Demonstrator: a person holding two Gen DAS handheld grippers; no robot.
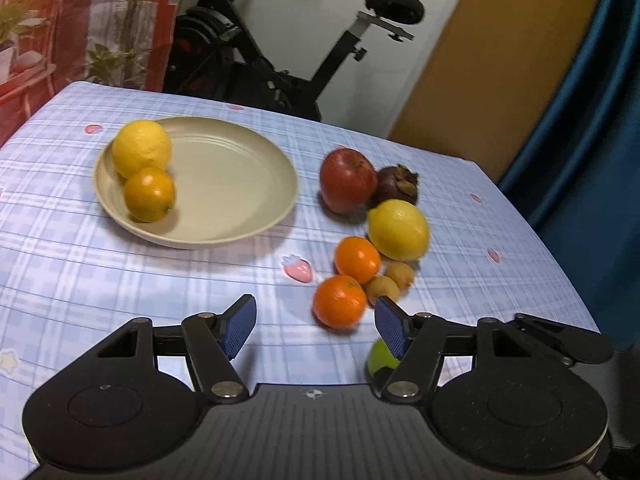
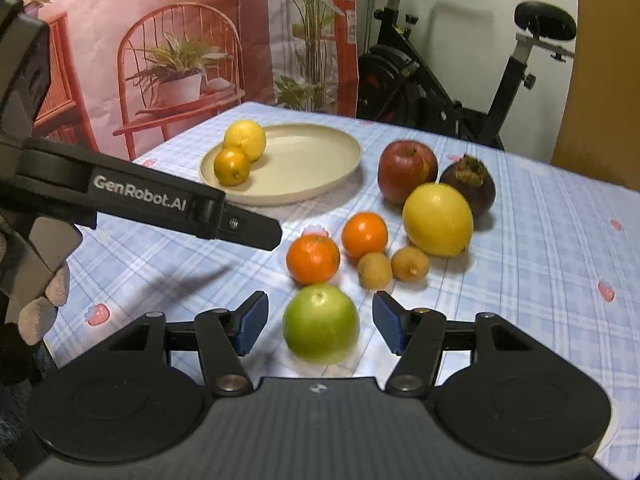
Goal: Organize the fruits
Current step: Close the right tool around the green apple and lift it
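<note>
Two fruits in plate [image 1: 240,184]: lemon [image 1: 141,148], probably orange [image 1: 149,194]. Both tools [image 1: 316,326] [image 2: 320,322] half-open, empty.

Left claw [image 1: 316,326]: matte black body with two round housings, silver pivot screws at the linkage joints, and fingers faced with ribbed blue pads [image 1: 240,330]. A small crosshair mark sits at the centre of the ribbed top plate. Right claw [image 2: 320,326]: the same build, black linkages, silver screws, blue pads [image 2: 252,324]. Seen from the right wrist view, the left claw's black side arm carries white lettering "GenRobot.AI" and one small screw. A grey knitted glove [image 2: 44,304] covers the person's fingers.
</note>
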